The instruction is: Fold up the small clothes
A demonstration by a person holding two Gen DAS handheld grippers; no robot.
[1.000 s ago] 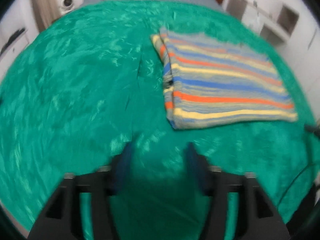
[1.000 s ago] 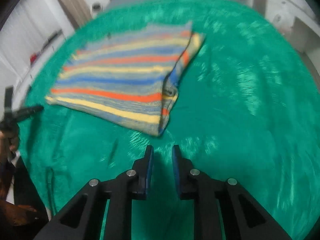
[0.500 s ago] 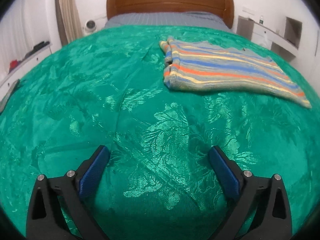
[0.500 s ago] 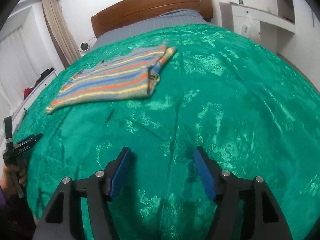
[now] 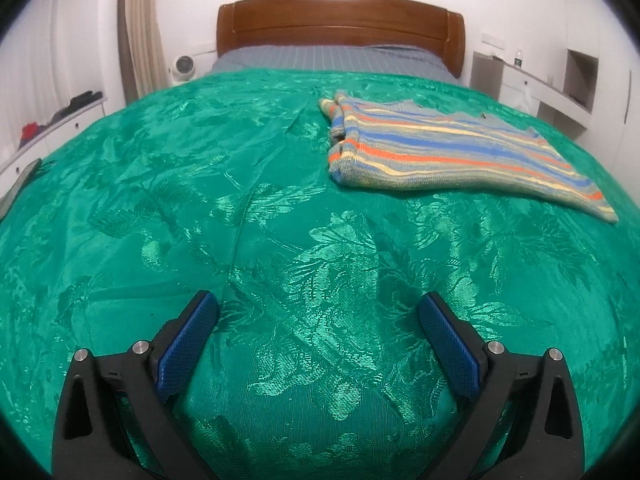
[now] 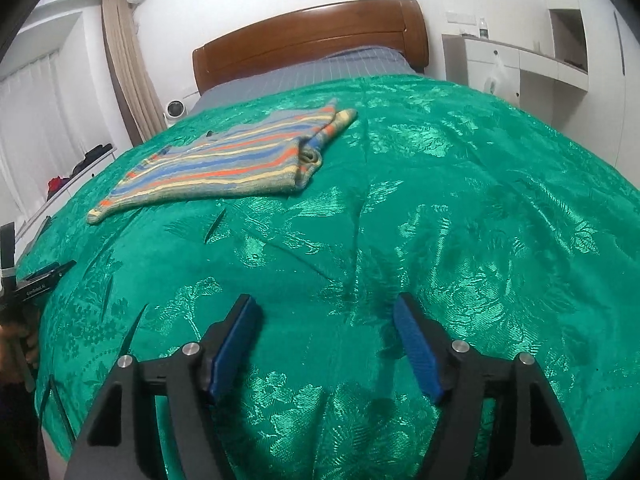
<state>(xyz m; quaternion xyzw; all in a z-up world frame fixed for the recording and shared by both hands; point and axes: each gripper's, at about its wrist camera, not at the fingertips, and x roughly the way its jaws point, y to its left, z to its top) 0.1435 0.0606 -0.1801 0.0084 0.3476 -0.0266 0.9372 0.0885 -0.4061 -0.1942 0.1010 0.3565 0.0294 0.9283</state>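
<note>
One striped garment (image 5: 452,156) is seen, folded, lying flat on the green bedspread (image 5: 256,240) toward the head of the bed; its bands run orange, blue, yellow and grey. In the right wrist view the same garment (image 6: 236,160) is found up and to the left, with its doubled edge turned toward the middle of the bed. No label or writing can be read on it.

Two grippers are counted, both held low near the foot of the bed and well apart from the garment. The left gripper (image 5: 318,328) is shown with its blue-padded fingers (image 5: 186,340) spread wide, nothing between them. The right gripper (image 6: 326,336) is likewise seen with its fingers (image 6: 416,348) parted and empty.

At the left edge of the right wrist view a black device (image 6: 40,278) is glimpsed, carrying small white lettering too fine to be read.

The bedspread is glossy, woven with a leaf pattern and lightly creased. Behind it, a grey striped sheet (image 5: 332,58) and one brown wooden headboard (image 5: 340,20) are seen, with white walls, a beige curtain (image 5: 140,40), one small round white fan (image 5: 184,65) and white cabinets (image 6: 516,64) beyond.
</note>
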